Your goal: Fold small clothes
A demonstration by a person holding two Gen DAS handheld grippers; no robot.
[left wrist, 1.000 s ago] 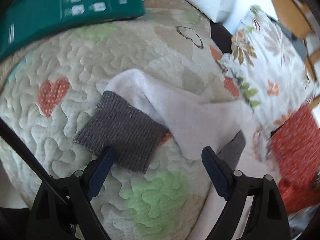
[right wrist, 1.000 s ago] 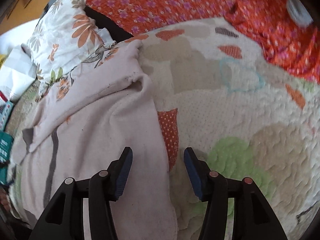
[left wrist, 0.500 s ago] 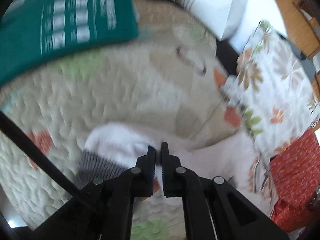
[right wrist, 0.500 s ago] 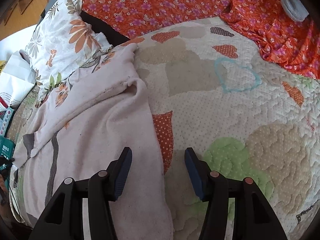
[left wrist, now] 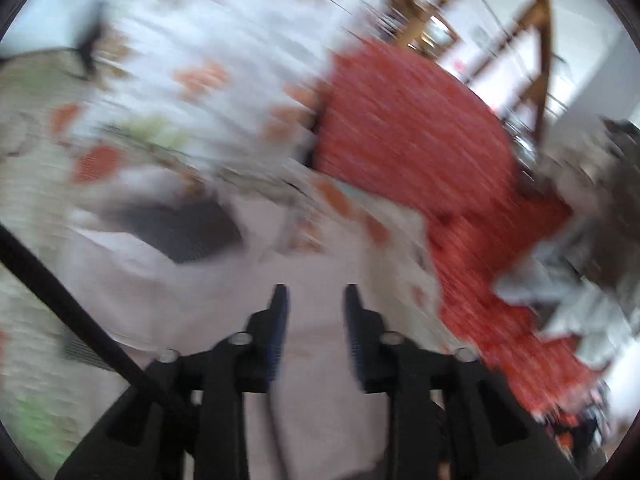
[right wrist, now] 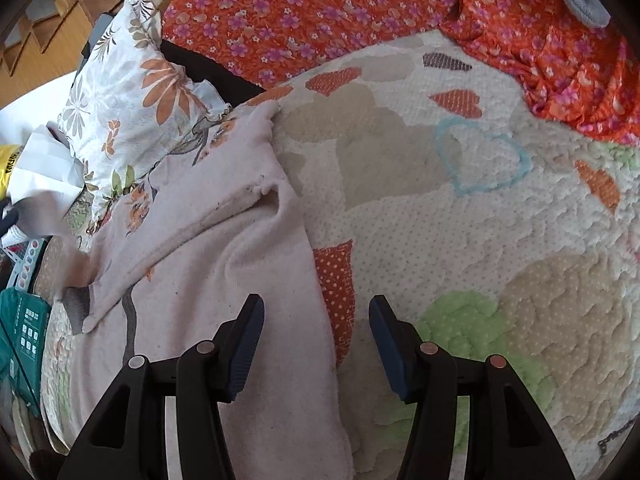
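lying across the heart-patterned quilt [right wrist: 460, 208], a pale pink garment [right wrist: 224, 272] is covering its left part, with one sleeve folded over the body and a grey ribbed cuff [right wrist: 76, 304] showing at the far left edge. a floral pillow [right wrist: 132, 92] is sitting beyond it, touching its top, an orange flowered cloth [right wrist: 320, 12] is bunching along the quilt's far side, and a green box [right wrist: 24, 336] is resting at the left. the right gripper [right wrist: 316, 340] is hovering with its jaws wide apart, straddling the garment's right hem. the left wrist view is badly blurred; the left gripper [left wrist: 314, 320] is showing a clear gap between its fingers above the pink fabric, gripping nothing.
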